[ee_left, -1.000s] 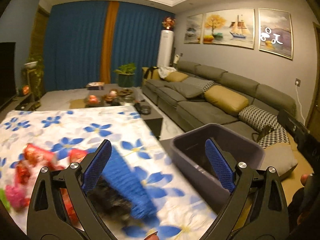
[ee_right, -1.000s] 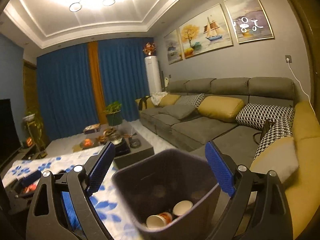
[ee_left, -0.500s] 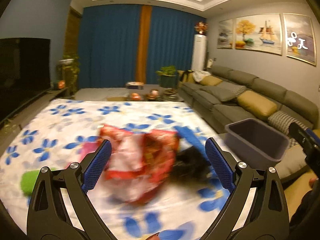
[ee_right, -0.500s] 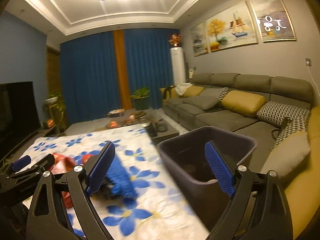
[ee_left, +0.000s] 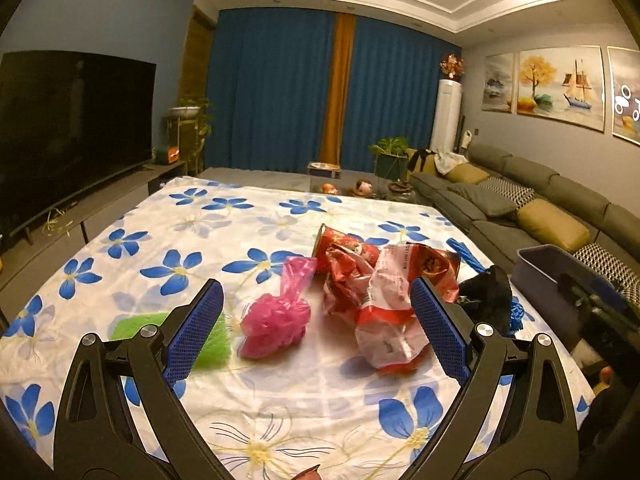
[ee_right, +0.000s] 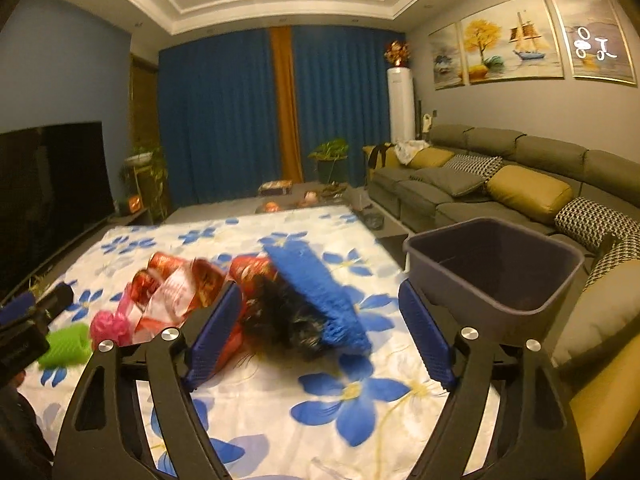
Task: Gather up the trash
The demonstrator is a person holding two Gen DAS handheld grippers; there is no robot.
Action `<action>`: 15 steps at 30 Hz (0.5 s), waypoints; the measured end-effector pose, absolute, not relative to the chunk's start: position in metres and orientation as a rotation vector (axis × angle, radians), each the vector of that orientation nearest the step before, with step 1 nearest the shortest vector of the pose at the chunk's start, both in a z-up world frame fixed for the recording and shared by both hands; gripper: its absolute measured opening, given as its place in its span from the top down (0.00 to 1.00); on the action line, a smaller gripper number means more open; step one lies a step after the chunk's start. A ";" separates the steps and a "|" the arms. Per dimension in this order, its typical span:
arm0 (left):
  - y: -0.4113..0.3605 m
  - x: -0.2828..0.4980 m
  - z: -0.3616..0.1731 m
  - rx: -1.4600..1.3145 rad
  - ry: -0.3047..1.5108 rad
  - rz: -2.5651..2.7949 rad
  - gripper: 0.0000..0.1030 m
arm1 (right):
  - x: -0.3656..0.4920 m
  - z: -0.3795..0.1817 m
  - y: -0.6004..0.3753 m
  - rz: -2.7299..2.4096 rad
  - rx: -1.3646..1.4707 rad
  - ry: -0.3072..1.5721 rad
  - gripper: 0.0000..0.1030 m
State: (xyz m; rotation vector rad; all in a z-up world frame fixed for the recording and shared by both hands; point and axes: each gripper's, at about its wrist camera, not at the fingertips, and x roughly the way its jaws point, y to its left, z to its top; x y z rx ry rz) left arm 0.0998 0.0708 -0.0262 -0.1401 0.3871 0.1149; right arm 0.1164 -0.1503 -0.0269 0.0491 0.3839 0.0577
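Both hand-held grippers, left [ee_left: 316, 330] and right [ee_right: 320, 334], jaws apart, empty; swung off bin [ee_right: 496, 268] since a second ago, left now facing red wrapper [ee_left: 394, 304]. Next pick.

Floral-cloth table [ee_left: 280, 400]: red wrappers [ee_left: 384, 280], pink bag [ee_left: 276, 316], green item [ee_left: 212, 344], blue-black bundle [ee_right: 308, 300], perhaps cloth.

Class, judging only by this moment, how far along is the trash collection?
Done: nothing shows; the bin's visible interior looks bare. In hand: nothing; left gripper and right gripper are open. Left: red wrappers, pink bag, green item, blue mesh.
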 end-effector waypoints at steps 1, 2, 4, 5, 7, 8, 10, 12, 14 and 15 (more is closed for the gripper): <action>0.071 0.100 -0.027 -0.141 0.387 0.112 0.10 | 0.119 -0.030 -0.147 0.062 0.041 0.393 0.27; 0.073 0.100 -0.028 -0.140 0.386 0.109 0.10 | 0.121 -0.032 -0.144 0.063 0.037 0.399 0.27; 0.073 0.099 -0.030 -0.137 0.384 0.105 0.10 | 0.127 -0.038 -0.140 0.065 0.026 0.413 0.30; 0.073 0.099 -0.031 -0.138 0.383 0.101 0.10 | 0.130 -0.040 -0.139 0.066 0.023 0.419 0.31; 0.073 0.100 -0.032 -0.136 0.384 0.094 0.10 | 0.138 -0.045 -0.135 0.069 0.013 0.435 0.35; 0.072 0.102 -0.033 -0.133 0.385 0.090 0.10 | 0.141 -0.048 -0.134 0.070 0.010 0.442 0.36; 0.069 0.104 -0.034 -0.124 0.388 0.085 0.10 | 0.150 -0.053 -0.133 0.077 0.011 0.464 0.40; 0.067 0.108 -0.036 -0.115 0.393 0.080 0.10 | 0.160 -0.057 -0.134 0.082 0.017 0.485 0.42; 0.066 0.110 -0.037 -0.114 0.398 0.075 0.10 | 0.167 -0.059 -0.135 0.086 0.019 0.498 0.45; 0.065 0.112 -0.038 -0.114 0.400 0.071 0.10 | 0.171 -0.060 -0.135 0.089 0.018 0.506 0.47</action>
